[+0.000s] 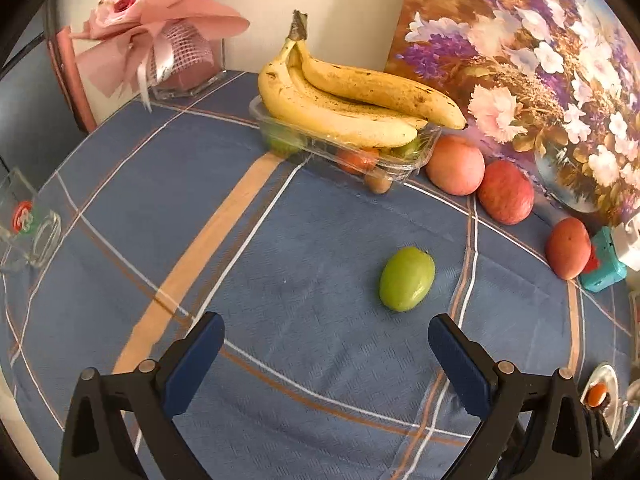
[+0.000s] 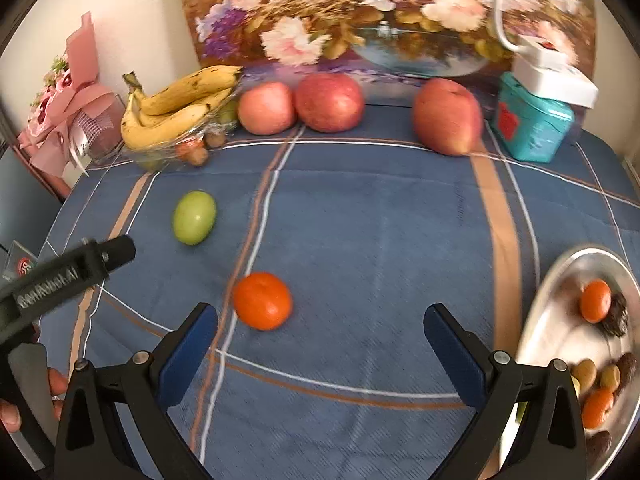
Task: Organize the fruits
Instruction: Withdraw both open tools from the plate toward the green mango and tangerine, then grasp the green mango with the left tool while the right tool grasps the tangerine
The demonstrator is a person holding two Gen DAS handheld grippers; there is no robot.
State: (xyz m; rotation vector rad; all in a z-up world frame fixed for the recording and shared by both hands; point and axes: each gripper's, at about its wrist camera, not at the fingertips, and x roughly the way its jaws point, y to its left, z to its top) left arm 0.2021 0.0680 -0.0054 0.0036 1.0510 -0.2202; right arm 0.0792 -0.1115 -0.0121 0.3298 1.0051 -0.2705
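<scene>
Pink bouquet (image 1: 160, 20) at 11 o'clock; floral painting (image 1: 520, 60) at 1 — teal tin (image 2: 532, 120) with white box (image 2: 554, 80) on top; plaid tablecloth (image 1: 280, 260).

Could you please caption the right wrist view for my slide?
Open right gripper nears a loose orange on the checked tablecloth.

Bananas (image 1: 340, 108) lie on the tray (image 1: 400, 162) (apples (image 1: 456, 166) right), tablecloth (image 1: 300, 248) beneath.

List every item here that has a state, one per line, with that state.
Left hand-held gripper: open, empty.
Right hand-held gripper: open, empty.
Clear plastic tray: holds small fruit, with the yellow banana bunch on top.
Green oval fruit: loose on the cloth.
Small orange tangerine: loose on the cloth.
Silver metal plate: partly filled.
</scene>
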